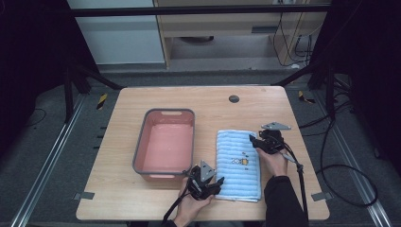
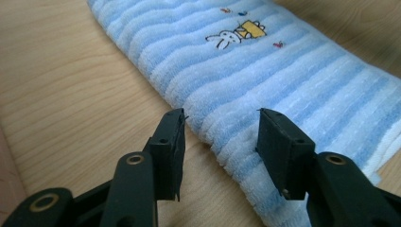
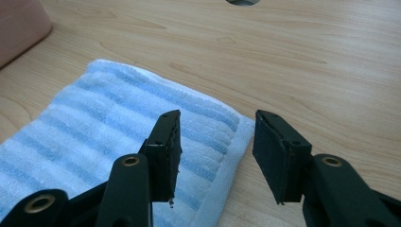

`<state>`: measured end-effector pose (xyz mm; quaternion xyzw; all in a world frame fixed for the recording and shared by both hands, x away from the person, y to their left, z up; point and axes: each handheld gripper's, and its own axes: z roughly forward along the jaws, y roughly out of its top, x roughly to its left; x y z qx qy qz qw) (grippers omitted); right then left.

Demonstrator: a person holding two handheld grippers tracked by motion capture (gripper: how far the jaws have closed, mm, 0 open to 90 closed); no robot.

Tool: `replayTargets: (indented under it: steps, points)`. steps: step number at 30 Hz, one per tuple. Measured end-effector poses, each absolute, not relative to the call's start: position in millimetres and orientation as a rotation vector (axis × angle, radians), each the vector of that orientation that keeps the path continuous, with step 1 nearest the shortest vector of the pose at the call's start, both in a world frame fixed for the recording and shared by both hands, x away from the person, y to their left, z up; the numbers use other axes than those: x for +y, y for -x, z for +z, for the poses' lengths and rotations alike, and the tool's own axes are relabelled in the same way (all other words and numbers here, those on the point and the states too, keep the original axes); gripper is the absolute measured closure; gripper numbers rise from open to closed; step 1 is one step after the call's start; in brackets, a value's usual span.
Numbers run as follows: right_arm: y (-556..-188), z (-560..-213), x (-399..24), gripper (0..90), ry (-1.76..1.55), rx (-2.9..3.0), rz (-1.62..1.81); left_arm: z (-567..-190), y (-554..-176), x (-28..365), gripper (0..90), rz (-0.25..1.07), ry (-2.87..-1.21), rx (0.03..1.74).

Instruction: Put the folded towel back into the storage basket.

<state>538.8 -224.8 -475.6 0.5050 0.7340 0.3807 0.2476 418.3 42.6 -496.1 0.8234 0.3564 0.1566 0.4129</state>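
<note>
In the left gripper [image 2: 220, 142] view the towel [image 2: 265, 80] runs off the top and right edges, and its near end drops below the bottom edge between the jaws, so its corners there cannot be seen. Whether the pads touch the cloth cannot be told. In the right gripper [image 3: 215, 142] view the towel passes behind the left jaw and is cut off at the left and bottom edges; the bin [image 3: 19, 23] far to the gripper's left is clipped to one corner, and the hole [image 3: 242, 2] in the counter ahead is cut by the top edge. In the high view the towel's small print [image 1: 241, 161] is too small to make out, and the person's forearms leave at the bottom edge.
</note>
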Motion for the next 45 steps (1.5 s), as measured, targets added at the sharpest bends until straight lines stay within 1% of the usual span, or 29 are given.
replayTargets:
  steps: [8, 22, 27, 30, 33, 39, 41, 45]
  points:
    - [-541, -483, -223, 52.0, -1.387, 2.026, 1.007, -503, -419, 41, 54.5, 0.373, -2.079, 0.918]
    - [-542, -498, -225, 53.9, -1.434, 2.07, 0.988, -505, -416, 36, 61.8, 0.381, -2.101, 0.94]
    - [-542, -502, -222, 56.3, -1.437, 2.092, 0.978, -504, -417, 35, 66.6, 0.347, -2.097, 0.964]
    - [-542, -502, -222, 58.8, -1.462, 2.088, 0.985, -504, -418, 35, 69.4, 0.326, -2.095, 0.968]
    - [-542, -502, -221, 63.5, -1.462, 2.094, 0.995, -504, -417, 34, 72.4, 0.338, -2.103, 0.956]
    - [-540, -502, -219, 77.7, -1.473, 2.108, 1.028, -504, -412, 29, 80.5, 0.383, -2.098, 0.963]
    - [-540, -502, -218, 79.9, -1.474, 2.111, 1.032, -504, -411, 29, 82.6, 0.389, -2.09, 0.964]
    - [-540, -500, -218, 81.6, -1.479, 2.111, 1.039, -504, -412, 30, 84.8, 0.377, -2.084, 0.973]
